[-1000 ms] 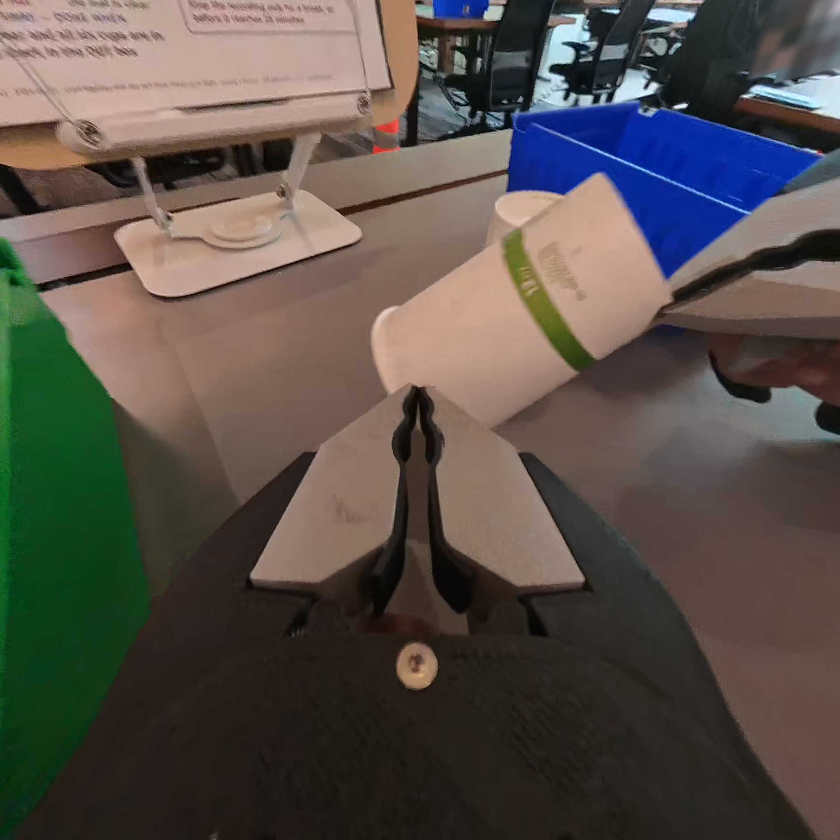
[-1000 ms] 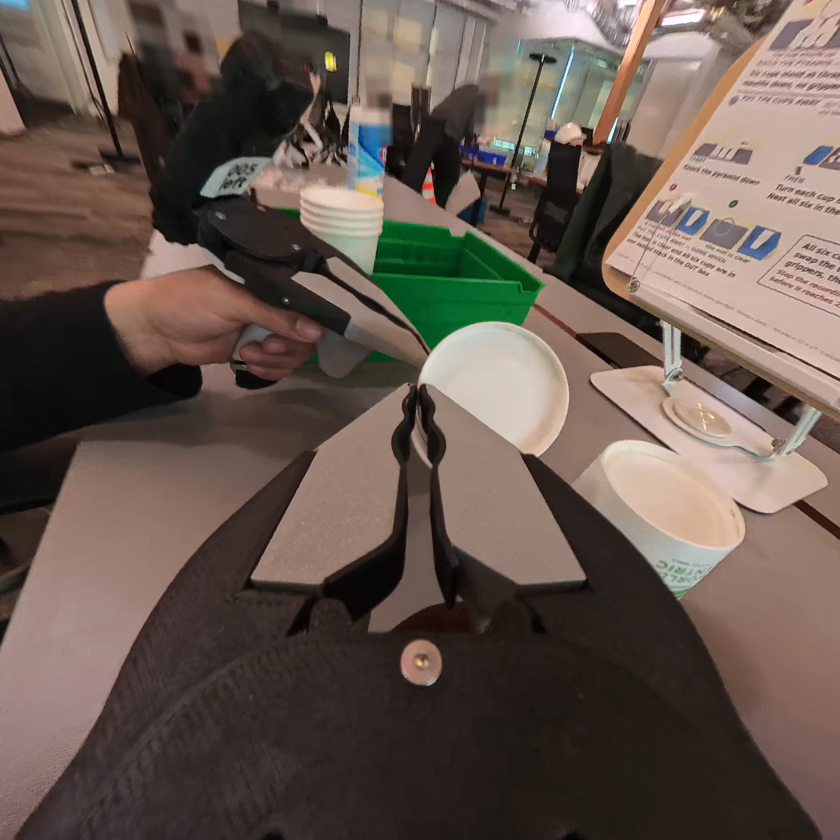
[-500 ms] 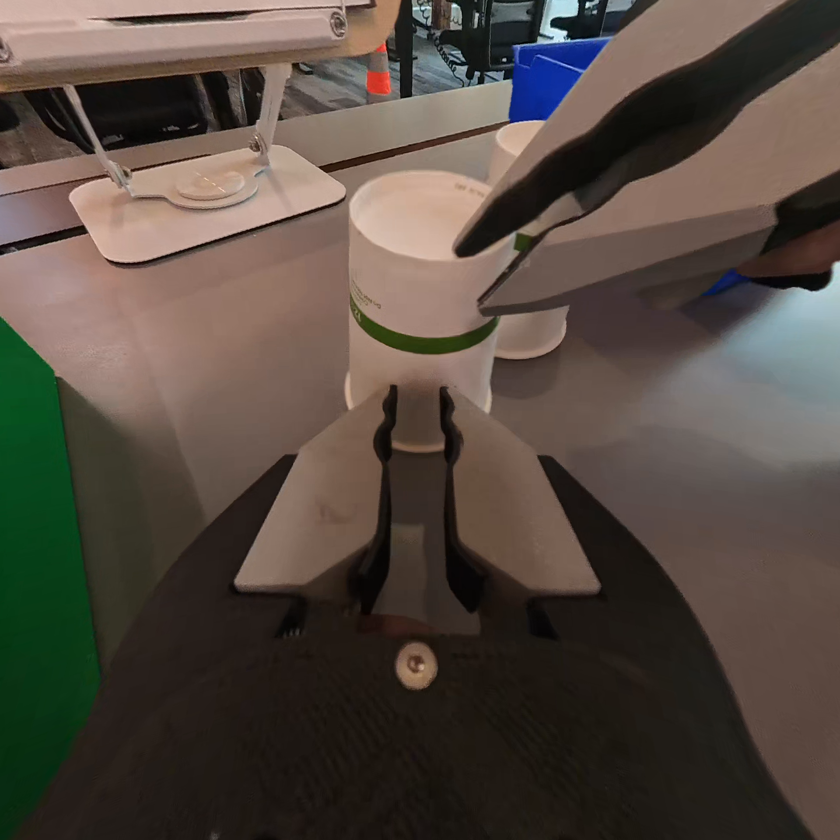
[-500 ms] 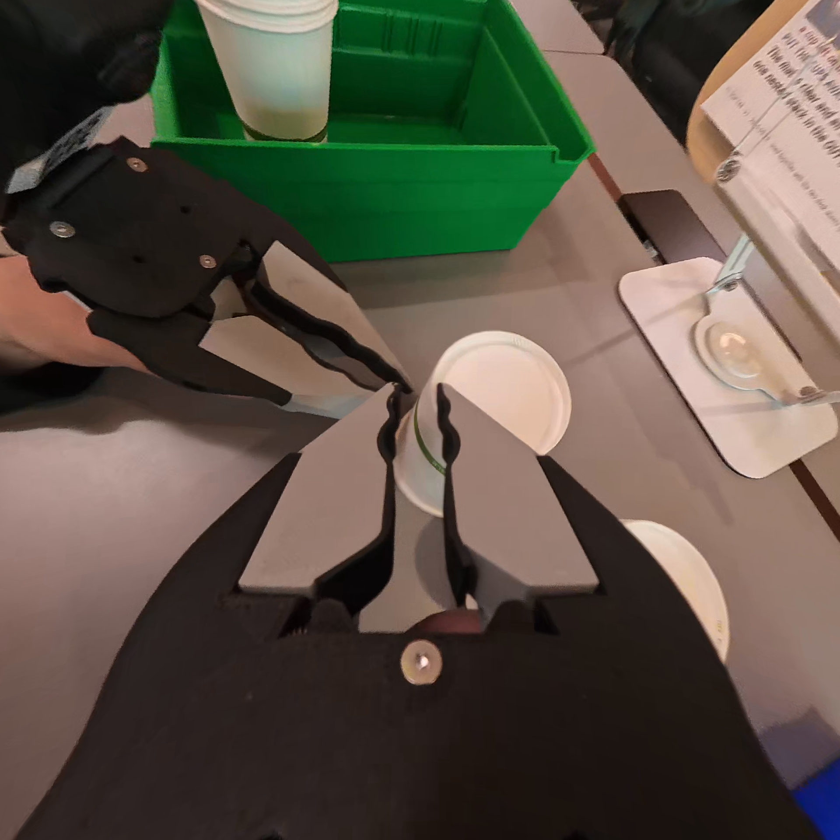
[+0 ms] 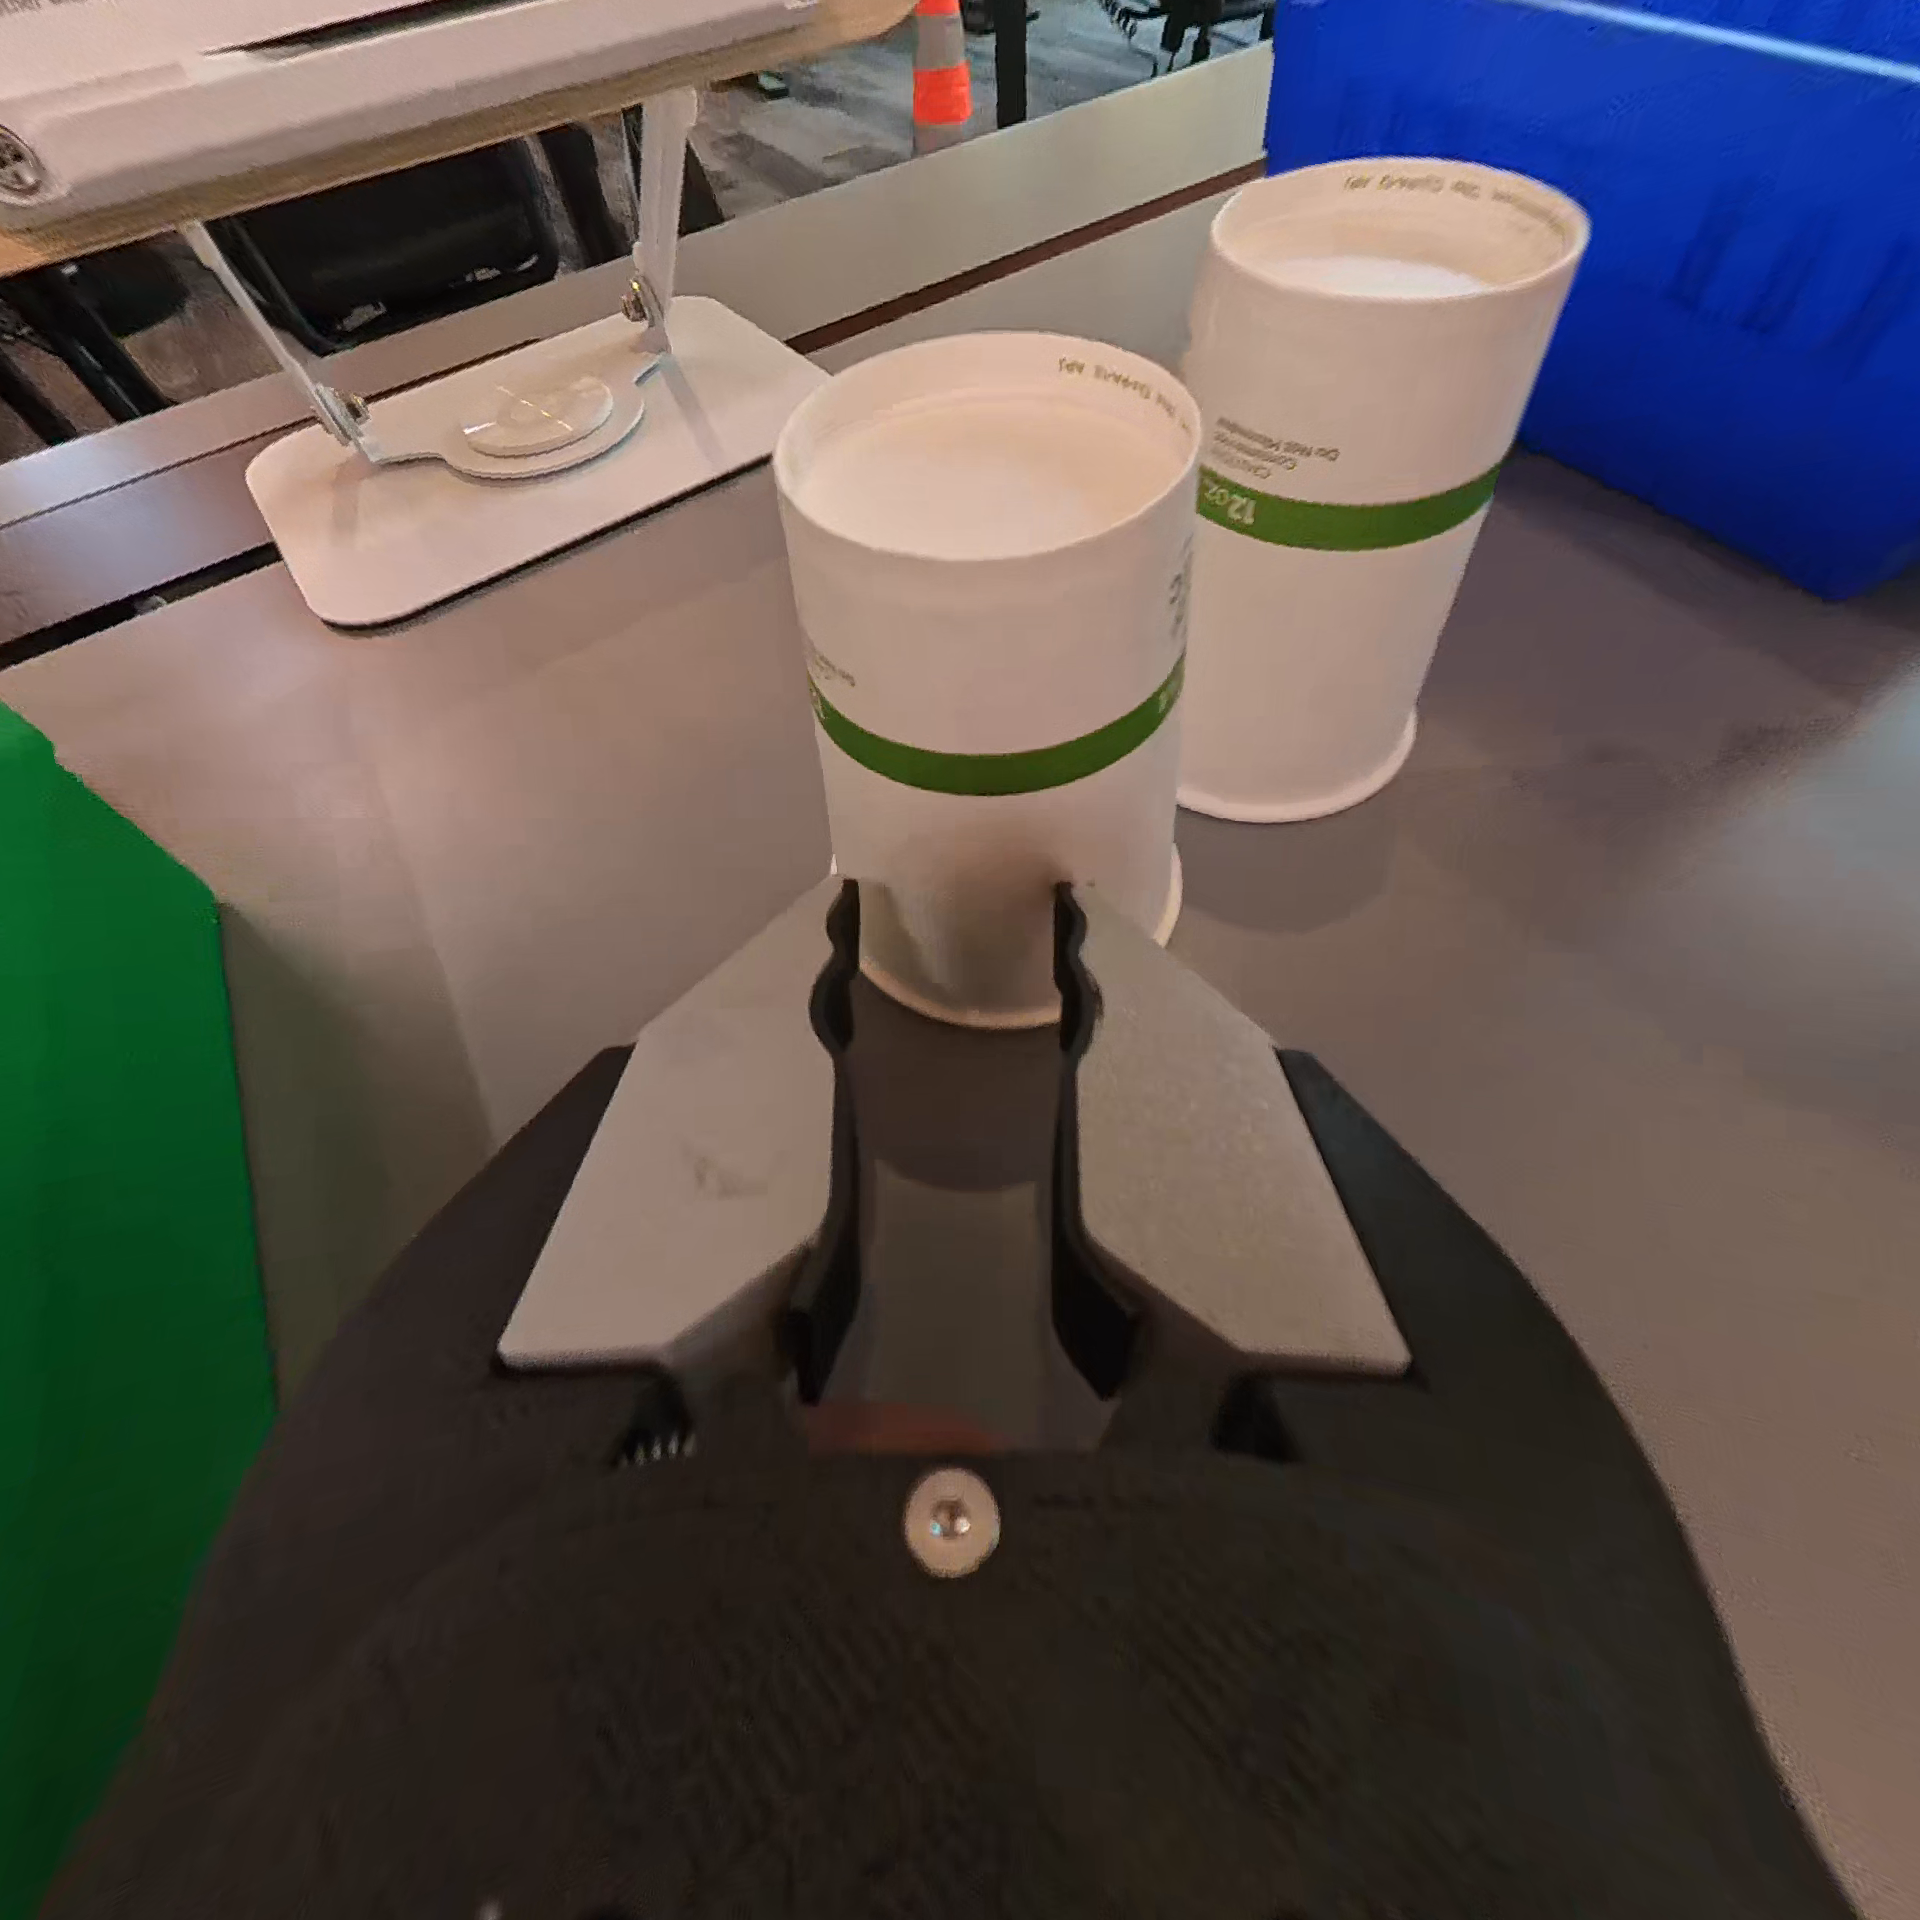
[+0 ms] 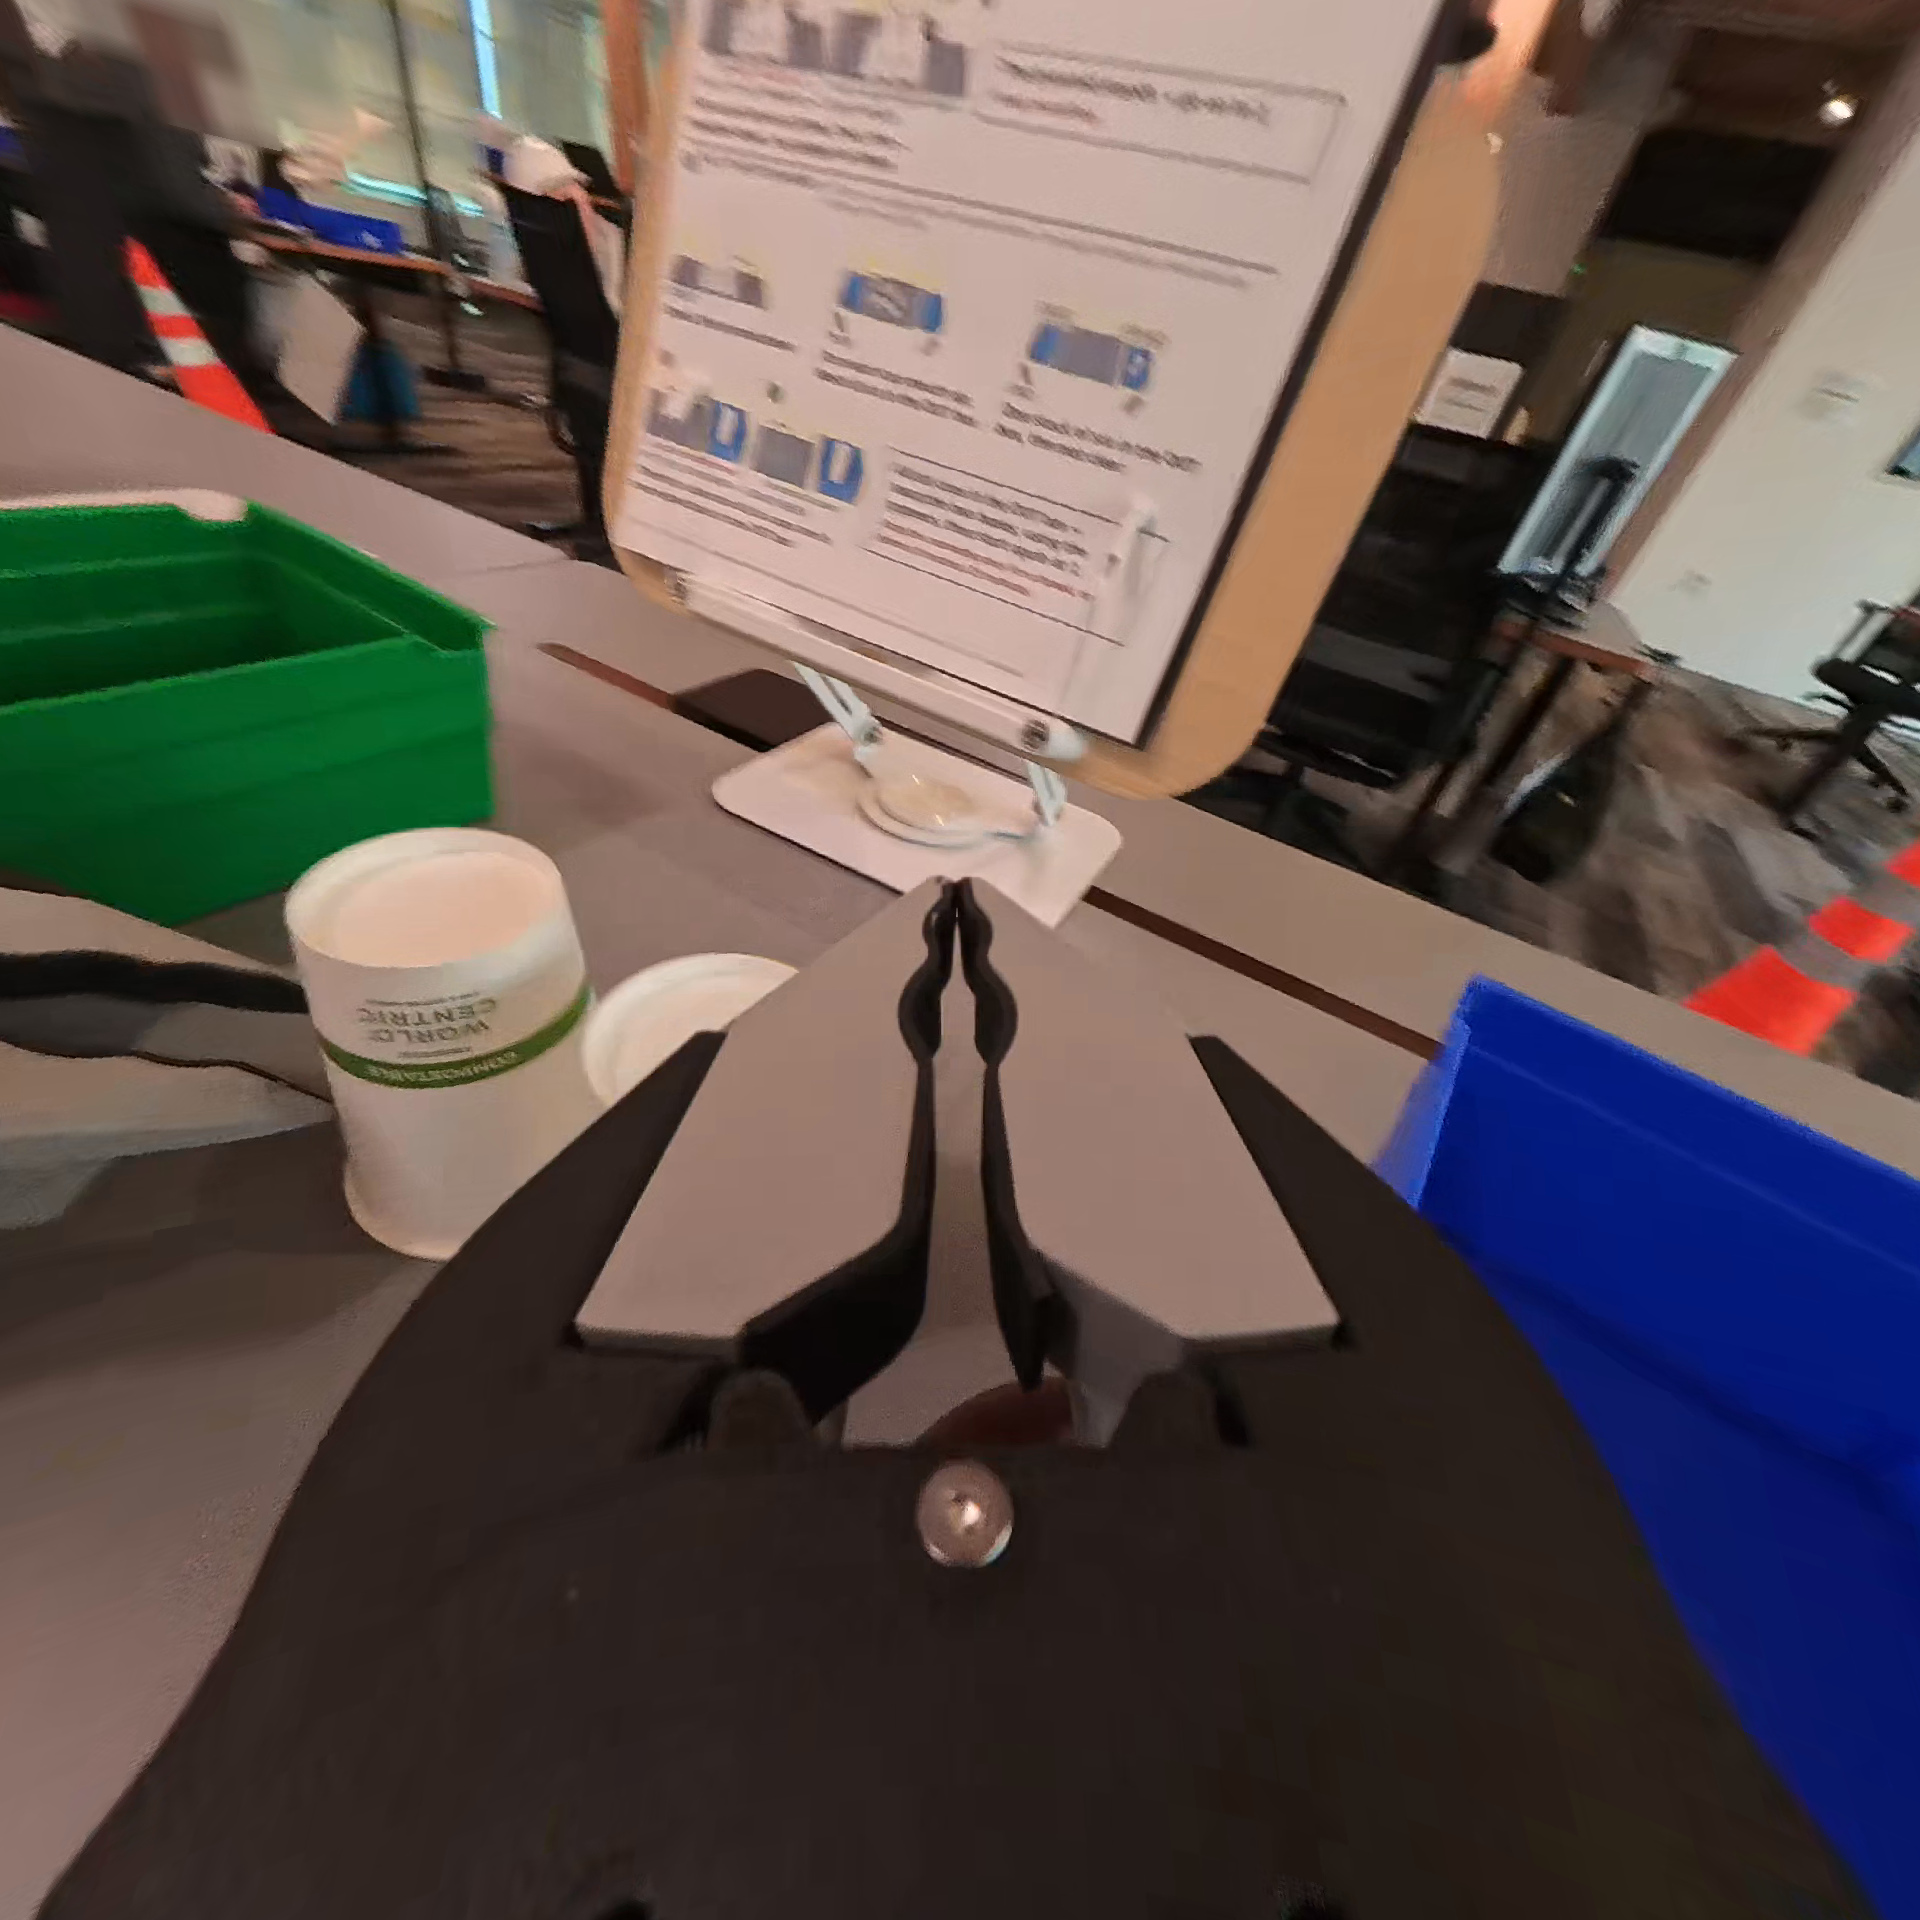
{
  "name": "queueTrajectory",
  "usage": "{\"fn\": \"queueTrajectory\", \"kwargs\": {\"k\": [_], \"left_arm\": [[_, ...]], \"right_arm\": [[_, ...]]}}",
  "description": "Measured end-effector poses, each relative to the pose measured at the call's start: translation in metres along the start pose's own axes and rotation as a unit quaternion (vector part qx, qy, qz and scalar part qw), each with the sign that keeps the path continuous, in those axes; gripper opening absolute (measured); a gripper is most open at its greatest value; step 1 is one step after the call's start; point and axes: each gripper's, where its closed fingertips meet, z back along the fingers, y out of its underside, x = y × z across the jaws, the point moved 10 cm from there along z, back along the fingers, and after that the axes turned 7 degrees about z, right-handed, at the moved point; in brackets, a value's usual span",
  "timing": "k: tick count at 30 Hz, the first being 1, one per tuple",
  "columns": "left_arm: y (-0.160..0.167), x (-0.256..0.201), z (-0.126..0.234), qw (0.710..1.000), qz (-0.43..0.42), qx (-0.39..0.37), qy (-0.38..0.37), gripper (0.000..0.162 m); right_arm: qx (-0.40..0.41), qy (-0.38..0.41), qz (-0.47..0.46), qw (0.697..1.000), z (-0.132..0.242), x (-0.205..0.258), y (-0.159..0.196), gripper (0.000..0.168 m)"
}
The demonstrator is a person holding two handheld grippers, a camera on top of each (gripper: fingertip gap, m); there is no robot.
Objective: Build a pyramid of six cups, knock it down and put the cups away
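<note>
Upside down on the grey table (image 5: 1558, 1091) stand two white cups, near cup (image 5: 987, 665) and far cup (image 5: 1351, 499), each with green band and print; left gripper (image 5: 956, 935) parted around the near one, right gripper (image 6: 954, 914) clenched empty, office behind

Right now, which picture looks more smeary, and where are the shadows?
Right wrist view: smearier, with the instruction board and background streaked by motion. Left wrist view: the near cup is sharp, only the edges blur; a soft shadow lies on the grey table beside the far cup.
</note>
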Motion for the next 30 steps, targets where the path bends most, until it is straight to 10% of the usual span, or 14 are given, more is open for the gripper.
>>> {"fn": "queueTrajectory", "kwargs": {"k": [13,20,30], "left_arm": [[-0.009,0.007,-0.021,0.999,0.017,0.014,0.026,0.036],[-0.006,0.037,0.002,0.989,0.055,-0.052,-0.124,0.021],[-0.027,0.064,-0.066,0.991,0.083,0.042,-0.093,0.026]], "right_arm": [[0.085,0.106,0.062,0.989,-0.03,0.017,0.028,0.0],[0.094,0.098,0.015,0.991,-0.028,0.015,0.028,0.0],[0.042,0.142,0.057,0.987,-0.018,0.022,0.019,0.0]]}}
